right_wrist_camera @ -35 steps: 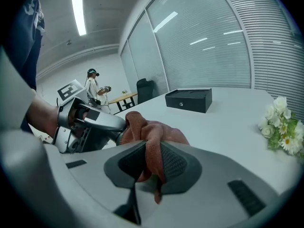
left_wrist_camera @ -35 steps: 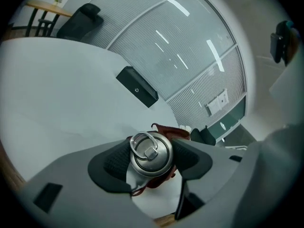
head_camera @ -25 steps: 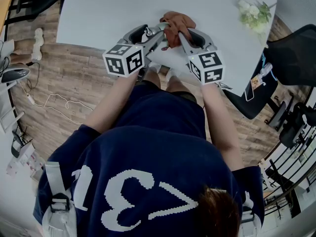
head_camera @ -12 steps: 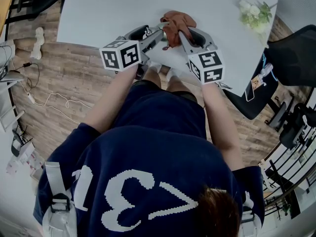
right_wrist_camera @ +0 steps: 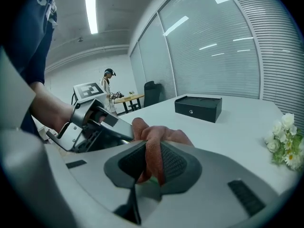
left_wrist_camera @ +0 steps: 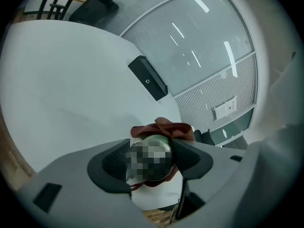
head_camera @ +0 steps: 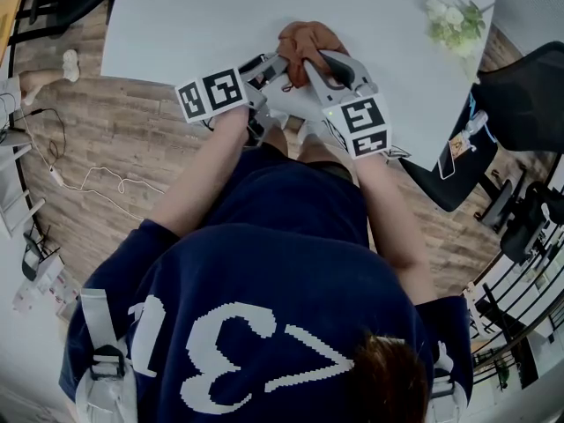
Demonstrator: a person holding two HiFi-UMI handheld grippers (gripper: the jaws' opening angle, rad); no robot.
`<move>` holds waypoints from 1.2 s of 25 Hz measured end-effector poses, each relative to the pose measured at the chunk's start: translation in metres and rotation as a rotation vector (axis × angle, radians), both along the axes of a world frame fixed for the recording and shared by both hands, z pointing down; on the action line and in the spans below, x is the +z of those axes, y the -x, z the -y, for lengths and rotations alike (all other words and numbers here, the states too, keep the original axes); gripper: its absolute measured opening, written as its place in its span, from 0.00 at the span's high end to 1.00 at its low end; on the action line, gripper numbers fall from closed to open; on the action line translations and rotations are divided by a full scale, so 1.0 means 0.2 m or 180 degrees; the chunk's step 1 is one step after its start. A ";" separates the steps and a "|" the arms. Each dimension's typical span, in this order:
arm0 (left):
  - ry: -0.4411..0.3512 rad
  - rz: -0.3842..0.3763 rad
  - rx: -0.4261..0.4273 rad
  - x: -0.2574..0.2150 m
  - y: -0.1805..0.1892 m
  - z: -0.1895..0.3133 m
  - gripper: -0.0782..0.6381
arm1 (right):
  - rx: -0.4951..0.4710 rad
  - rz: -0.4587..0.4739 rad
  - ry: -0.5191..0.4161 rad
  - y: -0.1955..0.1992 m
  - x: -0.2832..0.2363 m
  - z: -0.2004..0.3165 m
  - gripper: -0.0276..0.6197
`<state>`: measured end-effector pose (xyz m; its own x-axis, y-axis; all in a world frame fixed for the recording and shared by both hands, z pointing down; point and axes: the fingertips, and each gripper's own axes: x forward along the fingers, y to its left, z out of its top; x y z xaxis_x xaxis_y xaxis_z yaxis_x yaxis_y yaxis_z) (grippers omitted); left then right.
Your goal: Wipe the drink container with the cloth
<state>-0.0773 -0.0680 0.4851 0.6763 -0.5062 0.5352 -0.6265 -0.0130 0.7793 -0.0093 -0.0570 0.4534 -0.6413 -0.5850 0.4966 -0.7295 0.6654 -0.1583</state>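
Wood-plank floor [head_camera: 115, 148] underfoot, and just ahead the near edge of a white table [head_camera: 220, 16]. Over that edge, both tools drawn close together and angled downward.

Nearest, the left gripper [left_wrist_camera: 151, 156], clamped on the drink container [left_wrist_camera: 157, 143], with dark pads pressed to either side of its rounded greenish body. Seemingly lifted off the tabletop, likely to leave every side open to wiping. Judged a steadying grip rather than a working one.

Just beyond, draped over the far side of the container, the rust-coloured cloth [left_wrist_camera: 164, 127], bunched rather than spread flat. Pinched in a narrow grip by the right gripper [right_wrist_camera: 152, 161], with a thick fold caught between the ribbed pads and the loose remainder spilling forward toward the other tool's fingers. Held that way, probably, to keep a padded wad against the container instead of a thin single layer.

From the head view, tip to tip at the cloth: left gripper [head_camera: 275, 67] from one side, right gripper [head_camera: 315, 62] from the other. Wiping judged under way on the covered side; no telling how much is done.

Farther along the table, well apart, a black box [right_wrist_camera: 198, 107]. At the far right edge, white flowers [right_wrist_camera: 284, 137]. Behind everything, a glass wall [right_wrist_camera: 213, 46] with blinds.
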 end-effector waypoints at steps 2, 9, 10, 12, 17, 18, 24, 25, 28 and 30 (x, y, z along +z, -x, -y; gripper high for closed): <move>0.0063 -0.0075 -0.0040 0.00 0.00 -0.01 0.51 | 0.0026 0.0000 -0.0006 -0.02 0.01 0.01 0.82; 0.0139 -0.0201 -0.0049 0.00 -0.03 -0.01 0.51 | 0.0230 -0.0065 0.0067 -0.14 0.06 0.07 0.82; 0.0143 -0.0201 -0.0045 0.00 -0.03 -0.02 0.51 | 0.0267 -0.0071 0.0074 -0.16 0.08 0.07 0.82; 0.0180 -0.0223 -0.0052 0.00 -0.03 -0.03 0.51 | 0.0360 -0.0065 0.0124 -0.21 0.11 0.09 0.82; 0.0349 -0.0350 -0.0139 0.02 -0.04 -0.04 0.51 | 0.0498 -0.0108 0.0195 -0.30 0.16 0.11 0.82; 0.0373 -0.0372 -0.0160 0.03 -0.04 -0.05 0.51 | 0.0483 -0.0112 0.0177 -0.29 0.15 0.11 0.82; 0.0545 -0.0543 -0.0324 0.05 -0.03 -0.06 0.51 | 0.0176 -0.0047 -0.0013 -0.13 0.06 0.04 0.82; 0.0574 -0.0565 -0.0349 0.06 -0.03 -0.06 0.51 | 0.0119 -0.0044 -0.0039 -0.10 0.05 0.02 0.82; 0.0679 -0.0651 -0.0409 0.07 -0.04 -0.07 0.51 | -0.0006 -0.0015 -0.0078 -0.04 0.01 -0.02 0.82; 0.0742 -0.0701 -0.0422 0.07 -0.05 -0.08 0.51 | -0.0074 0.0020 -0.0112 0.00 -0.01 -0.04 0.82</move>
<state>-0.0674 -0.0524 0.4997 0.7249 -0.4788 0.4953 -0.4271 0.2517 0.8685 -0.0084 -0.0497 0.4519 -0.6580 -0.5868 0.4719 -0.7128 0.6874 -0.1392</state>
